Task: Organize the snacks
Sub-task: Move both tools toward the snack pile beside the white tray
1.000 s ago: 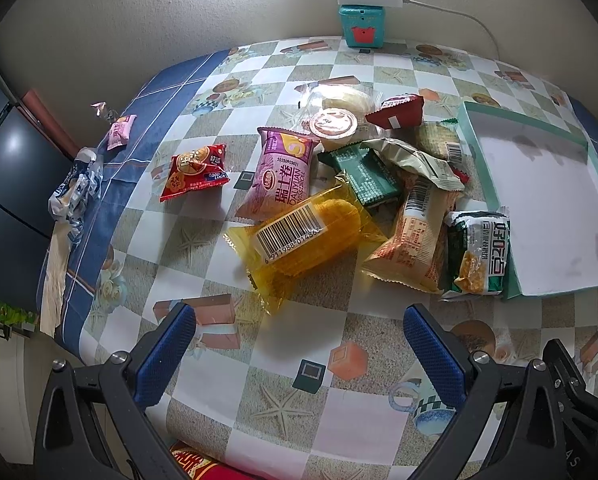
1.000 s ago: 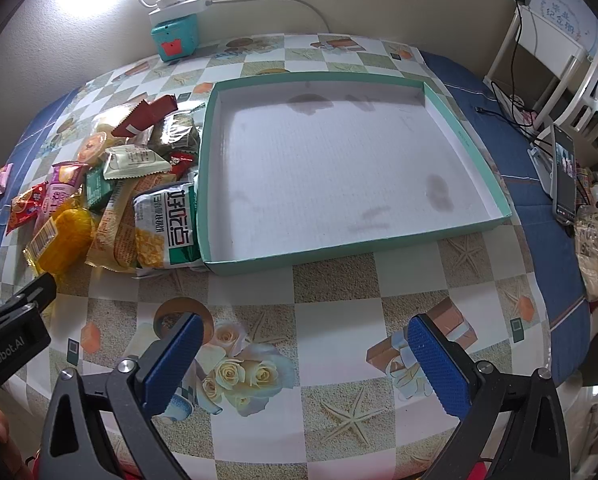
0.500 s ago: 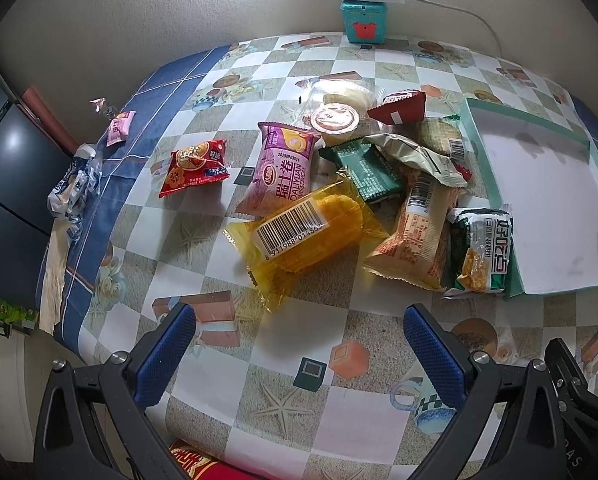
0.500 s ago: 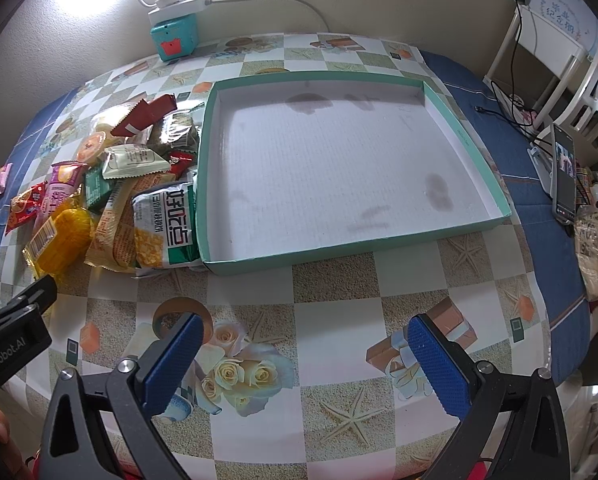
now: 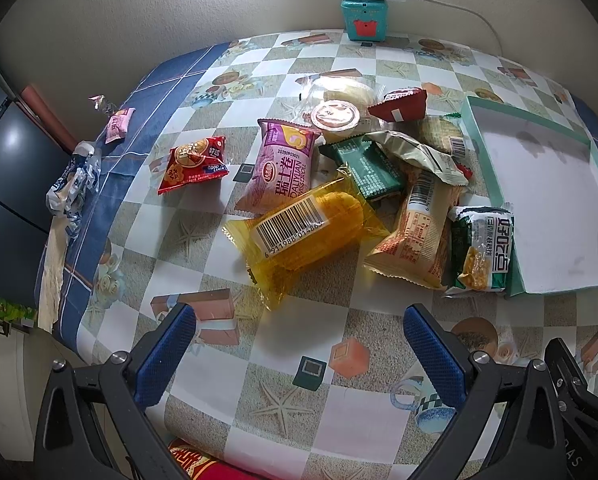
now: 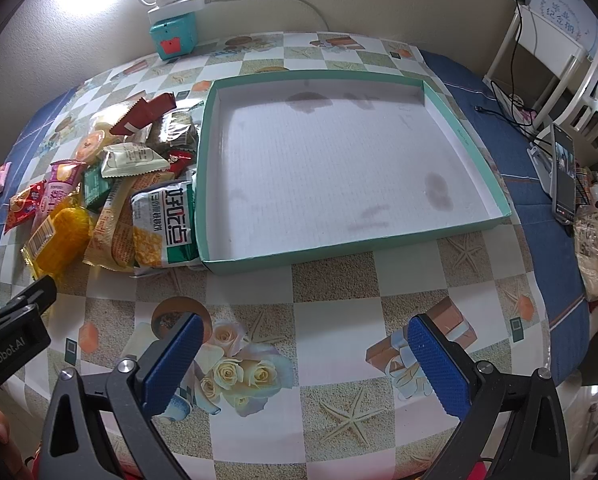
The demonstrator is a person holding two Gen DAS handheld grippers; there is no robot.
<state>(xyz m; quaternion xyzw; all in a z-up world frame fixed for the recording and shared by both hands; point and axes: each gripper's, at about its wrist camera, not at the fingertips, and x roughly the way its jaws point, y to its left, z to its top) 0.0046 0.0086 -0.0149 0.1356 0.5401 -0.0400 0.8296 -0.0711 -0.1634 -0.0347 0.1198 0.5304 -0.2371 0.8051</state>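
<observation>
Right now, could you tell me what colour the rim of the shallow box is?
Teal green, with a white inside; the shallow box shows best in the right wrist view.

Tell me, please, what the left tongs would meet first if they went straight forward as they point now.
Probably the yellow packet: it lies nearest, right ahead of the open left tongs, with only bare tablecloth between. Height above the table is hard to judge.

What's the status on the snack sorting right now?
Left gripper open, empty. Right gripper open, empty. Snack pile beside tray, none inside. Nothing in the way.
</observation>
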